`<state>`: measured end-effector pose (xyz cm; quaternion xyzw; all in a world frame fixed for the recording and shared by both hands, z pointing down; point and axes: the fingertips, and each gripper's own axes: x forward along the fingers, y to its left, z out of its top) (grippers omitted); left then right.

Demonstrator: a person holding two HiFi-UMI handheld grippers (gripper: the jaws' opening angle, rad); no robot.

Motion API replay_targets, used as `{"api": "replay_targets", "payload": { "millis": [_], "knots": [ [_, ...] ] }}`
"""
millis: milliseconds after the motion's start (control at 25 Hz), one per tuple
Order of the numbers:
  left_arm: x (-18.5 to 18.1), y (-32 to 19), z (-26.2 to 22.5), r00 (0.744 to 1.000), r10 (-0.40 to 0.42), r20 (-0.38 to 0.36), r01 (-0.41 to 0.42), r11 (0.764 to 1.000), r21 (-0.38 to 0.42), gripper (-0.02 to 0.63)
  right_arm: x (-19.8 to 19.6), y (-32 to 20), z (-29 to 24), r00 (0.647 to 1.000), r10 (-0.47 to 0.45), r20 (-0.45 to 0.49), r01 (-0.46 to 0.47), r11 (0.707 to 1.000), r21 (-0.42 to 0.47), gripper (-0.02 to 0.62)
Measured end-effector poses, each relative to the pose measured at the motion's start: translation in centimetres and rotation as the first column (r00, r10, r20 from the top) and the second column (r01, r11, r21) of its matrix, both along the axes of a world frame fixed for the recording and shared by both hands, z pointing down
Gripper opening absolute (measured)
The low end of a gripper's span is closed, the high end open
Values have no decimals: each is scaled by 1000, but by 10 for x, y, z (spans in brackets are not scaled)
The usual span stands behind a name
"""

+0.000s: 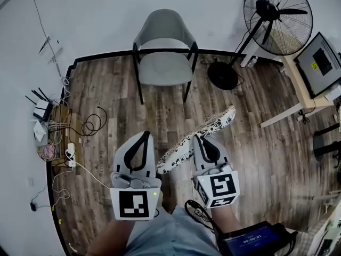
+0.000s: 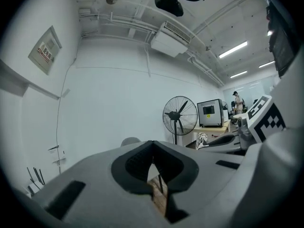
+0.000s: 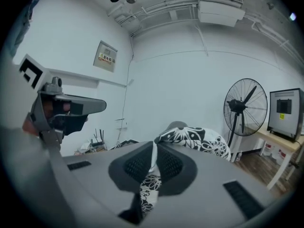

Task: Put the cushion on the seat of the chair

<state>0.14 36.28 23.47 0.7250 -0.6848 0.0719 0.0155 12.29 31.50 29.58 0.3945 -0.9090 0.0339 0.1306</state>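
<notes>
A grey chair [image 1: 165, 63] with a pale seat stands against the far wall, well ahead of both grippers. A flat cushion [image 1: 198, 138] with a black-and-white flower print hangs over the wooden floor, slanting up to the right. My right gripper [image 1: 205, 138] is shut on its near edge; in the right gripper view the cushion [image 3: 197, 137] rises beyond the closed jaws [image 3: 154, 151] and hides most of the chair. My left gripper [image 1: 144, 136] is beside the cushion's left end, shut with nothing between its pads [image 2: 153, 161]. The chair's back [image 2: 129, 140] shows just above them.
A large standing fan [image 1: 277, 17] with a round black base [image 1: 222, 74] is right of the chair. A desk with a monitor [image 1: 319, 63] fills the right edge. Cables, a power strip [image 1: 70, 154] and routers lie along the left wall. A tablet [image 1: 250, 241] sits near my right leg.
</notes>
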Motion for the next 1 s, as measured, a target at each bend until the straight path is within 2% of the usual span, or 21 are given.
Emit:
{"api": "replay_targets", "payload": {
  "millis": [200, 480, 680, 800, 1000],
  "knots": [
    [-35, -48, -15, 997, 50, -51, -49, 998, 26, 5, -40, -49, -27, 999, 36, 21, -37, 998, 53, 17],
    [-47, -90, -25, 994, 91, -55, -88, 995, 51, 5, -49, -95, -51, 997, 73, 16, -75, 991, 110, 17],
    [-53, -114, -8, 995, 98, -33, -97, 995, 31, 5, -45, -124, -37, 994, 105, 6, -105, 990, 92, 17],
    [-52, -131, -4, 995, 91, -45, -91, 996, 4, 5, -42, -143, -29, 993, 114, 1, -114, 991, 73, 17],
    [-49, -176, 8, 996, 81, -41, -82, 996, -33, 5, -38, -185, -13, 994, 110, 3, -110, 993, 33, 17]
  ]
}}
